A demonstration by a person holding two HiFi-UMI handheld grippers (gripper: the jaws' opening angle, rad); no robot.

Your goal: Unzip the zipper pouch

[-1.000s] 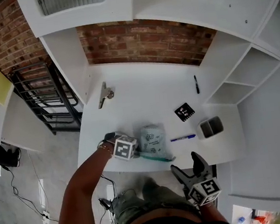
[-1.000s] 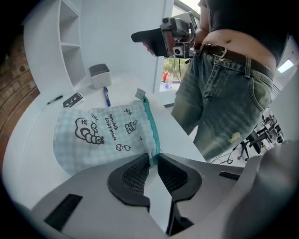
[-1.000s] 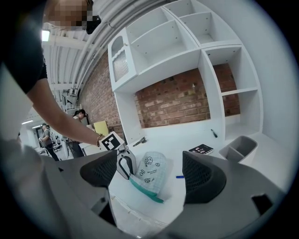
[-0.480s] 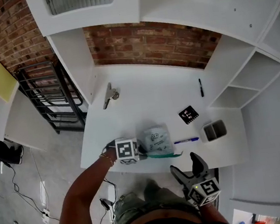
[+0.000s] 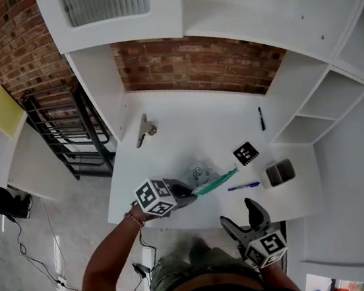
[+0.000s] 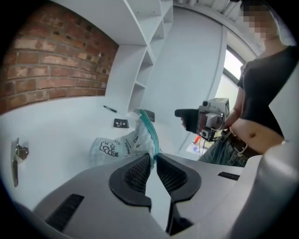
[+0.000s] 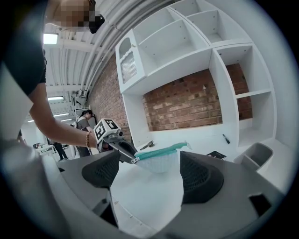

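Right gripper (image 7: 150,179) jaws wide apart and closing, pads touching nothing. Ahead, seen btwn them: translucent white zipper pouch (image 7: 159,162) w/ teal zip (image 7: 162,150) along top, held up off white desk (image 7: 149,200) by left gripper (image 7: 133,158), pinched at one end. Grey plastic cup (image 7: 256,154) far right. Black pen (image 7: 226,138) lies near red brick wall (image 7: 187,105).

Brick-backed alcove with white built-in furniture

A white desktop (image 5: 186,127) runs beneath a red brick back wall (image 5: 198,63), with white open shelving (image 5: 323,106) at the right. At the left, a black metal wire rack (image 5: 67,133) stands on the grey concrete floor (image 5: 57,211) beside a pale yellow panel (image 5: 4,110). A bright ceiling strip light (image 7: 51,38) glows overhead.
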